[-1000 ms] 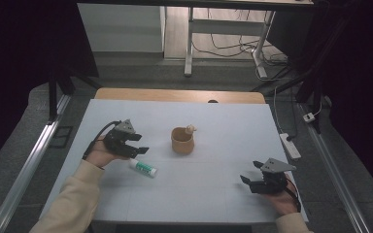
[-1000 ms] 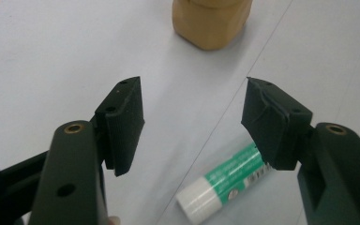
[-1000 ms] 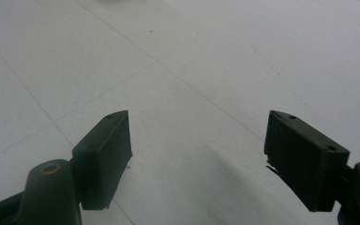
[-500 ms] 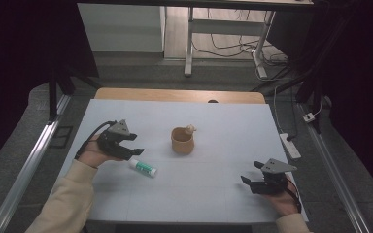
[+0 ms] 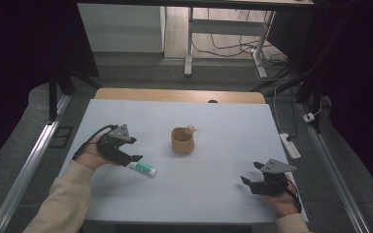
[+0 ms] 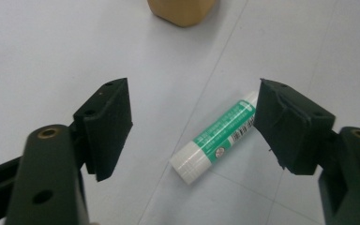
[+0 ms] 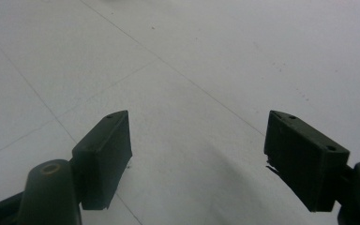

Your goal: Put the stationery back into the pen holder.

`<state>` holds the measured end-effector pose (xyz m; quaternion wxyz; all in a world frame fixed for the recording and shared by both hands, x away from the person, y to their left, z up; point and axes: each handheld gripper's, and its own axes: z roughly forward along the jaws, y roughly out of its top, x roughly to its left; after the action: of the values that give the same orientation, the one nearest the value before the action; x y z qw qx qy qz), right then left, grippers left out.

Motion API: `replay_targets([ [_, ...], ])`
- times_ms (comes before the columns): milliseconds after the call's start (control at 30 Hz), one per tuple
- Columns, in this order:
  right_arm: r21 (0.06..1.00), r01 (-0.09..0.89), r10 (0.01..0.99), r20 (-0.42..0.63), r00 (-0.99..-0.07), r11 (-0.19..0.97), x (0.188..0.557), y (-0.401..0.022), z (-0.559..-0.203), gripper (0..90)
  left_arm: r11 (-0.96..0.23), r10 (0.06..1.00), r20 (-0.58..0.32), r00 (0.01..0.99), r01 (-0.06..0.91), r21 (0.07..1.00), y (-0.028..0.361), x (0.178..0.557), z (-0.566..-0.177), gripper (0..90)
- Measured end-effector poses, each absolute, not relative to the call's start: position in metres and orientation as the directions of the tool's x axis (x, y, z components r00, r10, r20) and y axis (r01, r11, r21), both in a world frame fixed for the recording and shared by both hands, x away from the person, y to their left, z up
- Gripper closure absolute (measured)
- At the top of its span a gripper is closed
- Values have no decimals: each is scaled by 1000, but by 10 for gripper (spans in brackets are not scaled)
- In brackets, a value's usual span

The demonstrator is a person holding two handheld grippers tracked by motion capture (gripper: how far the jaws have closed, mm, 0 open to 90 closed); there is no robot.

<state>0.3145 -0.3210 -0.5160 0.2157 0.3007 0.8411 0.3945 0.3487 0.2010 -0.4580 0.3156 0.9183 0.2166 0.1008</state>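
Our left gripper (image 6: 192, 124), jaws just spread wide and empty, hovers over the glue stick (image 6: 215, 137) lying on the table (image 5: 213, 194), its long axis running from 7 to 1 o'clock between them; our right gripper (image 5: 248, 174), also gaping, sits well apart.

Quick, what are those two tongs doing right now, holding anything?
Left tongs: open, just been widening, over the glue stick, not gripping it.
Right tongs: open, holding nothing.

Green-and-white glue stick (image 6: 215, 140); tan cup (image 5: 181, 141); pale grey table (image 5: 223, 194)
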Motion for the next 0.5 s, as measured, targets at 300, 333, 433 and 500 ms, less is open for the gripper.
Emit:
replay_targets([
  [300,793,336,670,-118,-733,508,313,-321,-516,228,-739,425,51,904,314,596,196,348,-461,259],
  [333,792,337,670,-119,-733,509,313,-322,-516,228,-748,417,55,907,308,588,196,348,-461,255],
  [433,797,336,673,-115,-731,501,313,-323,-515,228,-772,394,61,917,294,564,194,348,-465,255],
  [500,797,337,673,-114,-731,501,313,-322,-515,228,-787,378,68,923,282,548,193,348,-468,267],
])
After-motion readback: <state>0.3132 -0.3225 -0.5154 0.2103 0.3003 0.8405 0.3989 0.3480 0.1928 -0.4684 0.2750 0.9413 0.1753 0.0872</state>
